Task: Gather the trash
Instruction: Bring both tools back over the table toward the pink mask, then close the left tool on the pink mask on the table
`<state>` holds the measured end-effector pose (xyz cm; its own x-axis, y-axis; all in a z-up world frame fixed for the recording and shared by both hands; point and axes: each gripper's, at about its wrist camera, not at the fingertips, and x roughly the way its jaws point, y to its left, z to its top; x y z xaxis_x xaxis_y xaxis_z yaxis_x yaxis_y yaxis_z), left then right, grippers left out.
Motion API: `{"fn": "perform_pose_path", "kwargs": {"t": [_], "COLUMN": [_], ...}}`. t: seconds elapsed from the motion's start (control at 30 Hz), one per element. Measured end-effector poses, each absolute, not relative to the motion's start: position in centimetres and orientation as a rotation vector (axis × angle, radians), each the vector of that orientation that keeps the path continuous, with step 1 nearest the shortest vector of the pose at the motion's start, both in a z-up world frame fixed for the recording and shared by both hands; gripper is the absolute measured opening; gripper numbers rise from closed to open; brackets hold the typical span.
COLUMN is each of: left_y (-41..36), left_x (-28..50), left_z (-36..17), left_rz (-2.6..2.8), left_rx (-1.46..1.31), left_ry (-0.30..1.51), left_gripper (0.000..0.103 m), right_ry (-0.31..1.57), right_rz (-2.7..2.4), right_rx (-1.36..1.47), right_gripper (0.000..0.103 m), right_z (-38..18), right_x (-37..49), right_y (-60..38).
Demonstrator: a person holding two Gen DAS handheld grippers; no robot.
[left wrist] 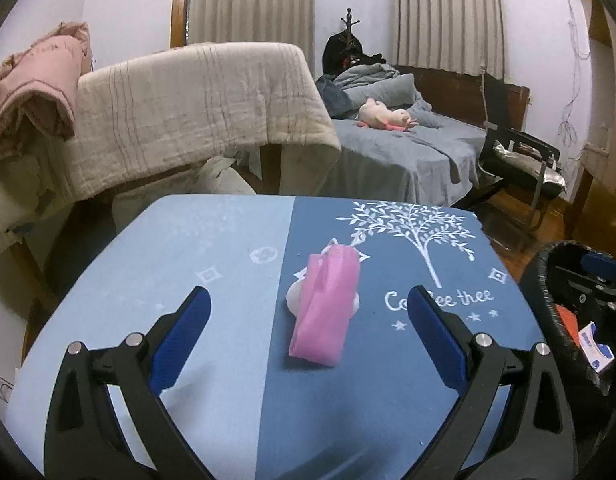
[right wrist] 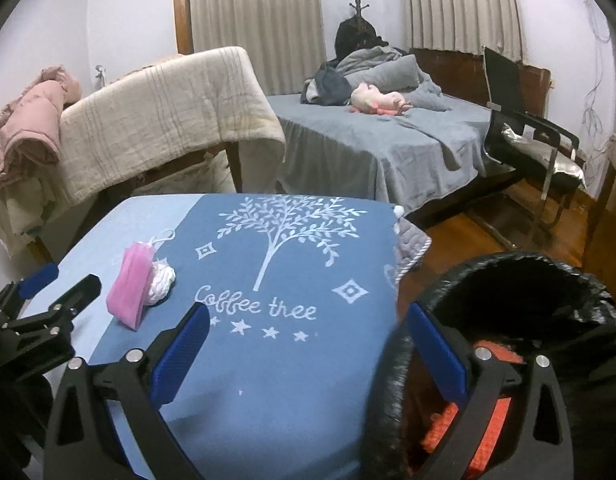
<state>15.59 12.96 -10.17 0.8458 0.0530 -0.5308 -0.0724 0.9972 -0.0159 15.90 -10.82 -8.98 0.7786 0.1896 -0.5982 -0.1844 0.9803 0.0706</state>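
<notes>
A folded pink face mask (left wrist: pixel 325 308) lies on the blue tablecloth (left wrist: pixel 212 248), resting partly on a crumpled white tissue (left wrist: pixel 294 294). My left gripper (left wrist: pixel 308 300) is open and empty, its blue pads either side of the mask and just short of it. In the right wrist view the mask (right wrist: pixel 130 292) and tissue (right wrist: pixel 162 280) lie at the left, with my left gripper (right wrist: pixel 64 280) beside them. My right gripper (right wrist: pixel 308 318) is open and empty, over the table's right edge and the rim of a black-lined trash bin (right wrist: pixel 519 280).
The bin (left wrist: pixel 547 280) stands at the table's right side and holds an orange item (right wrist: pixel 487 420) and a white-blue packet (left wrist: pixel 595 350). Beyond the table are a blanket-draped rack (left wrist: pixel 196 112), a grey bed (left wrist: pixel 407 148) and a black chair (left wrist: pixel 519 160).
</notes>
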Motion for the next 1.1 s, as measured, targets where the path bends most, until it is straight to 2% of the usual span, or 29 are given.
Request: {"fn": "perform_pose_path", "kwargs": {"t": [0.13,0.2,0.37,0.43,0.5,0.53,0.6,0.67,0.8,1.1], "left_y": [13.1,13.1,13.1,13.1,13.1,13.2,13.2,13.3,13.5,16.5], "left_x": [16.8,17.6,18.7,18.8,19.1,19.2,19.3,19.3,18.8,17.2], "left_z": [-10.9,-11.4,-12.4,-12.7,-12.9,-12.9,-13.0,-12.9,-12.2,-11.1], "left_rz": [0.069,0.064,0.049,0.042,0.029,0.024,0.012,0.009,0.007,0.087], "left_rx": [-0.037,-0.036,-0.044,-0.044,-0.047,-0.049,-0.055,-0.058,-0.054,-0.06], "left_ry": [0.567,0.584,0.624,0.633,0.65,0.655,0.662,0.655,0.632,0.602], "left_gripper": [0.095,0.083,0.071,0.062,0.042,0.037,0.021,0.015,0.009,0.008], "right_ry": [0.661,0.664,0.674,0.679,0.684,0.687,0.689,0.69,0.686,0.677], "right_rz": [0.21,0.212,0.215,0.215,0.216,0.217,0.221,0.225,0.233,0.269], "right_rx": [0.007,0.006,0.001,-0.001,0.0,0.001,-0.002,-0.007,-0.012,-0.008], "right_gripper": [0.097,0.097,0.097,0.097,0.097,0.097,0.097,0.097,0.097,0.097], "right_z": [-9.5,-9.6,-10.0,-10.2,-10.3,-10.4,-10.5,-10.5,-10.4,-10.3], "right_x": [16.8,17.1,17.7,17.9,18.0,18.1,18.2,18.2,18.2,19.3], "right_y": [-10.0,-9.8,-9.3,-9.3,-9.1,-9.0,-8.8,-8.5,-8.0,-5.7]}}
